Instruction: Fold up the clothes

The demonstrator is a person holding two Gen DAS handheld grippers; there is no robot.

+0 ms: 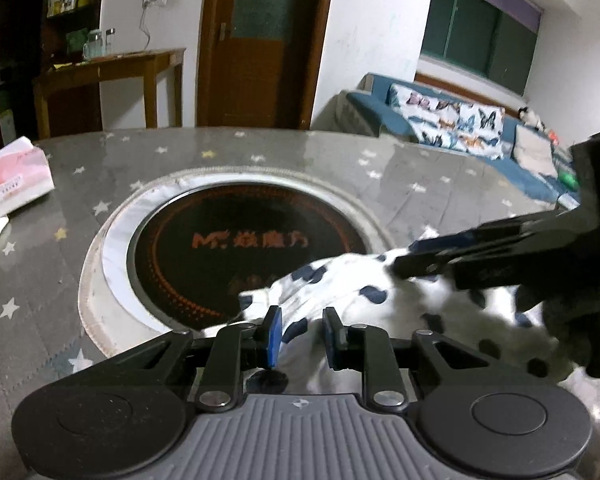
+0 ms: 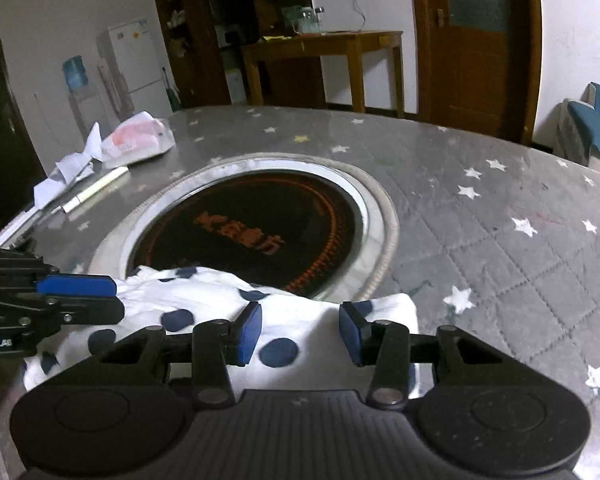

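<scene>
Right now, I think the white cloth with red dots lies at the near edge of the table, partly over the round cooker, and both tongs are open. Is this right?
Not quite: the dots on the cloth are dark blue, not red, as the right wrist view shows. The rest holds: it lies at the table's near edge, partly over the cooker, with the left tongs and right tongs open.

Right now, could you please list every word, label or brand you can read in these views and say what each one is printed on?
"M" and then four orange Chinese characters, blurred: on the black cooktop set in the table.
"...boot.AI", start cut off: on the left gripper body, right wrist view.
Tissue pack label: too small to read.
Shelf boxes: too blurred to read.
</scene>
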